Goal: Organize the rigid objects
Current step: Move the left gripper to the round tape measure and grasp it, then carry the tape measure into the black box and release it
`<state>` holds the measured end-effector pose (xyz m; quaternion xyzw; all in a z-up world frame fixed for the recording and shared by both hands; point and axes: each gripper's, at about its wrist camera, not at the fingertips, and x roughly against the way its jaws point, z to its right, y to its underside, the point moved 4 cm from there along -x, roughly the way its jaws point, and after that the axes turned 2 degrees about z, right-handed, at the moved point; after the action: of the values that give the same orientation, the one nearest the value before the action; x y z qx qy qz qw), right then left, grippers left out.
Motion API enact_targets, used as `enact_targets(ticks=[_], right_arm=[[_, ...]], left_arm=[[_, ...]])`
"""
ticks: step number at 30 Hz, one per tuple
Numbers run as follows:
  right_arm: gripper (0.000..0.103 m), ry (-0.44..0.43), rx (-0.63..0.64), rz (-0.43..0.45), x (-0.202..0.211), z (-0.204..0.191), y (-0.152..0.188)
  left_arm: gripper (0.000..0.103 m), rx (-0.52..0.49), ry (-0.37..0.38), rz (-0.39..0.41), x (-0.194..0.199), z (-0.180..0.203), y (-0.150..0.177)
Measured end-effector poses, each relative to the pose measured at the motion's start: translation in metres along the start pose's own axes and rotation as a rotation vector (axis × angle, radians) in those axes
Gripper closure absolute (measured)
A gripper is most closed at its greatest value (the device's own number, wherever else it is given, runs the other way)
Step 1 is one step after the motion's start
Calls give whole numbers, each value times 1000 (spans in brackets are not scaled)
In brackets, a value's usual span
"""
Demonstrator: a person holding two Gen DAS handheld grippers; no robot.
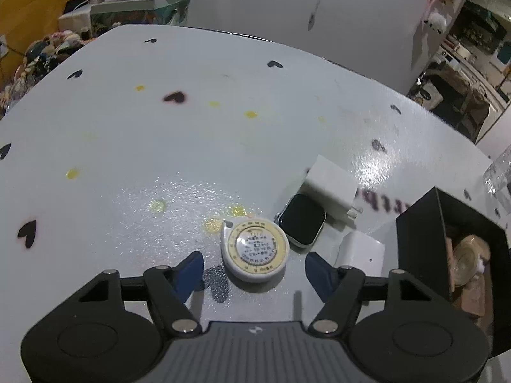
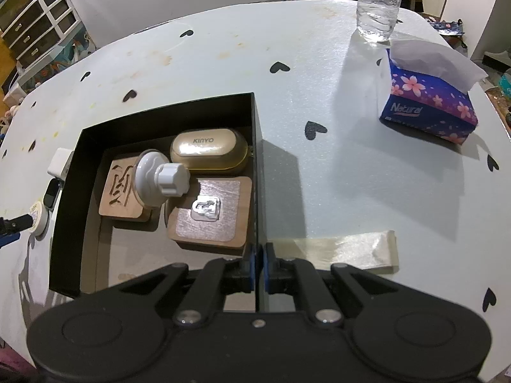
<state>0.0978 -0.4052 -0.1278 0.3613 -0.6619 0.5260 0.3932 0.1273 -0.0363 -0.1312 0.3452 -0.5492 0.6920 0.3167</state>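
Fingers (image 1: pixel 204 271) of my left gripper (image 1: pixel 254 269) stand wide around the tape measure (image 1: pixel 255 249); closing off-centre could push it into the watch (image 1: pixel 301 223).

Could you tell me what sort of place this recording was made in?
Probably a lived-in home room: a table with a heart-print cover, a tissue box, a water bottle and a small drawer cabinet by the wall.
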Motion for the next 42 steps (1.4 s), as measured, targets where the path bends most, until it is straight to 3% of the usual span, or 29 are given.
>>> enact_targets(ticks=[3,8,9,18,29,39,42], right_arm=[[98,5,-2,2,0,0,1],[98,14,-6,7,0,-1,1],[98,14,-6,7,0,-1,1],[98,11,-14,11,0,0,1],[99,43,-6,20,1,-4,2],[99,40,-28,22,2,-3,2],[98,26,-38,23,2,0,3]], left_arm=[[34,-11,-22,2,-10,6,2],[44,-31,-87,12,-22,10,2],[49,-42,-89,15,-23,10,2],[49,-72,-56,24,-12,4,-4],[49,-149,148,146,38,31,-32],[49,-328,363,153,65,114,-9],[49,-365,387,131,64,137,4]])
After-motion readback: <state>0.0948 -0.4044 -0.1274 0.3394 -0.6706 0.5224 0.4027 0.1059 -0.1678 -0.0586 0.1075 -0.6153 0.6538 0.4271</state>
